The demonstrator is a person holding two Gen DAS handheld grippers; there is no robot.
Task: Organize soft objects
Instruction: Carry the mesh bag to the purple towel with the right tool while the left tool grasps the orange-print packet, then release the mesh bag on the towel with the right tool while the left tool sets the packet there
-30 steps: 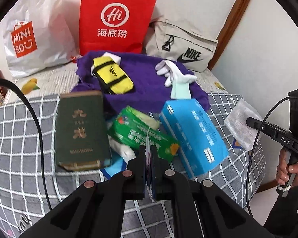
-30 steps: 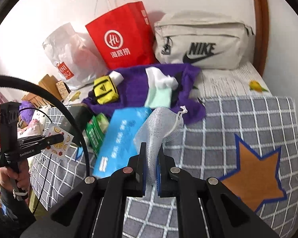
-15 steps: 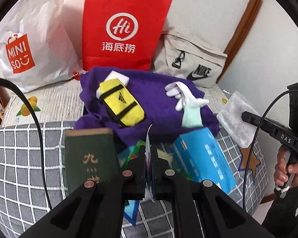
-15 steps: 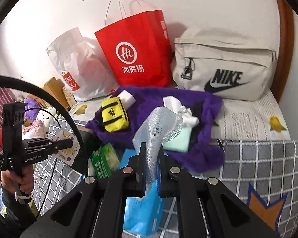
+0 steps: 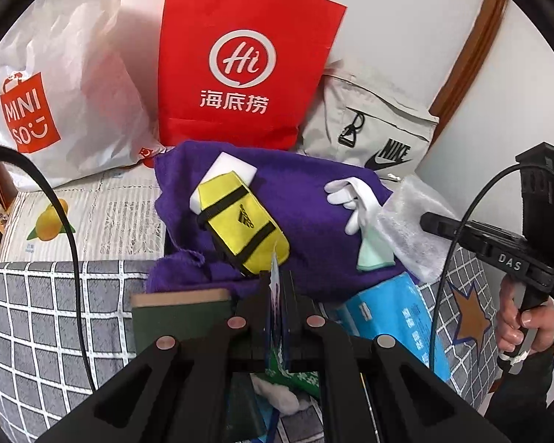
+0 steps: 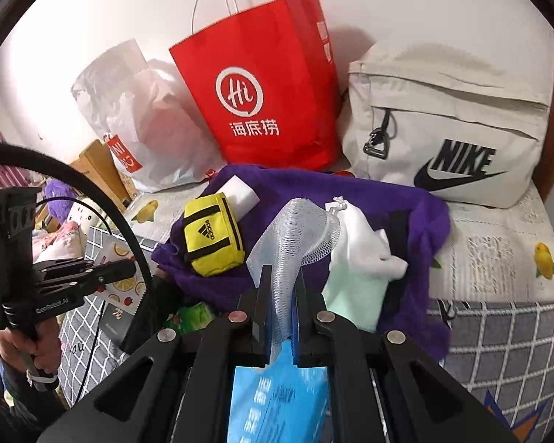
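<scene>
— What do we hold over the bed (image 6: 498,336) right now?

— In our right gripper (image 6: 280,288), the jaws are pinched on a white mesh pouch (image 6: 299,236); it stands up from the fingers and hangs above the purple towel (image 6: 351,192). In our left gripper (image 5: 277,295), the jaws are pressed onto a thin flat packet (image 5: 275,277), seen edge-on from its own camera; from the right wrist it shows a lemon print.

— And the rest, taken from the purple towel?

— On it lie the yellow pouch (image 5: 240,225), a white block (image 5: 225,170) tucked under that pouch, a white glove (image 5: 351,195) and a mint cloth (image 6: 354,291). Behind it stand the red paper bag (image 5: 243,62), the white plastic bag (image 5: 62,85) and the grey Nike bag (image 6: 450,125). In front of it we see the blue tissue pack (image 5: 391,317) and a green book (image 5: 181,317).
</scene>
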